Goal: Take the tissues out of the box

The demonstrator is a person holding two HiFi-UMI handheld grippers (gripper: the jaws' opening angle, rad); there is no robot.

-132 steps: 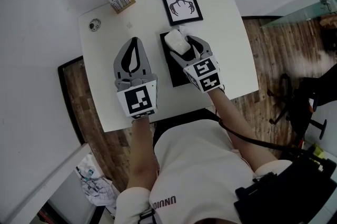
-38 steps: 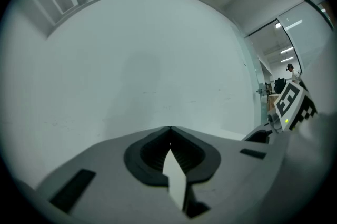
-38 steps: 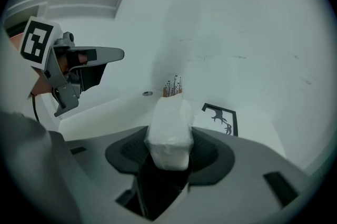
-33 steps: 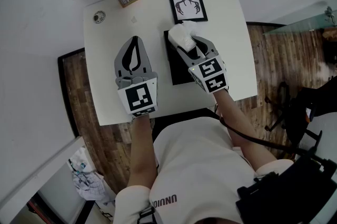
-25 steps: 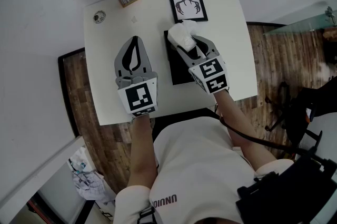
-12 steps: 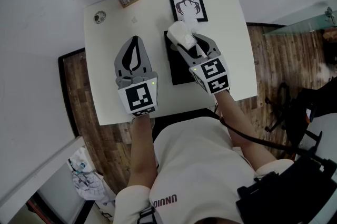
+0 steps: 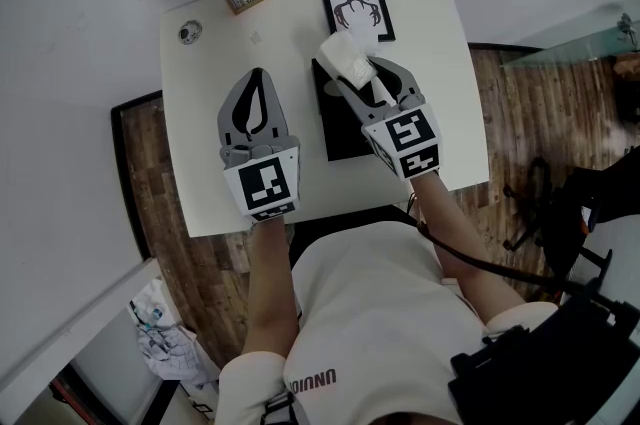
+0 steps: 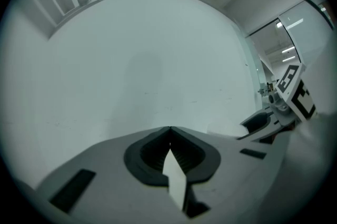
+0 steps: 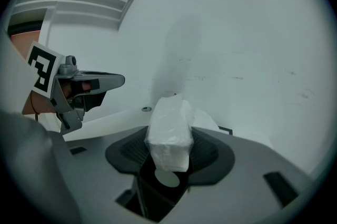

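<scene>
Beyond black box (image 7: 335, 128): picture frame (image 7: 355, 5); table (image 7: 195, 143) left edge free.

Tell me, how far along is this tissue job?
Done: the white tissue pack looks lifted up off the black box. In hand: the right tongs are clamped on the pack, above the box's far end. Left: probably setting it down on the white table. The left tongs are shut and empty.

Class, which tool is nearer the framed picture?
Right. The right tool, gripping the tissues, is just in front of the framed picture; the left tool is farther, off to its left.
</scene>
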